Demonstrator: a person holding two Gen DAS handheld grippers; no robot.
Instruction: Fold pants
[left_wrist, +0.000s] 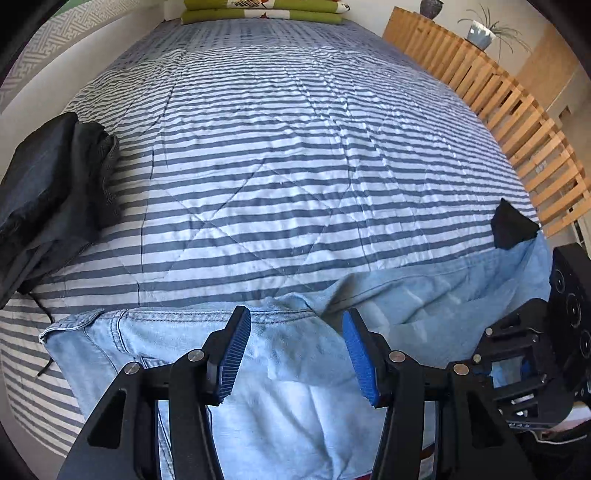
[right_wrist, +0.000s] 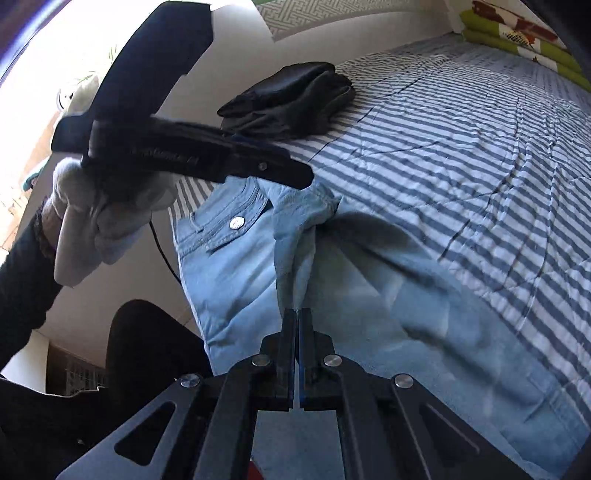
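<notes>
Bedspread (left_wrist: 295, 155): blue-and-white striped, quilted
Dark clothes (left_wrist: 48, 192): piled at left edge
Green cushions (left_wrist: 266, 11): stacked at far end
Slatted wooden frame (left_wrist: 498, 110): right of bed

Light-blue jeans (left_wrist: 280, 369) rumpled on bed

text: none legible | left gripper (right_wrist: 207, 158): lettering blurred, unreadable

Jeans (left_wrist: 295, 369): pale matt denim, metal button (right_wrist: 236, 222). Quilt (left_wrist: 295, 147): striped stitched cloth. Slats (left_wrist: 517, 122): bare wood.
</notes>
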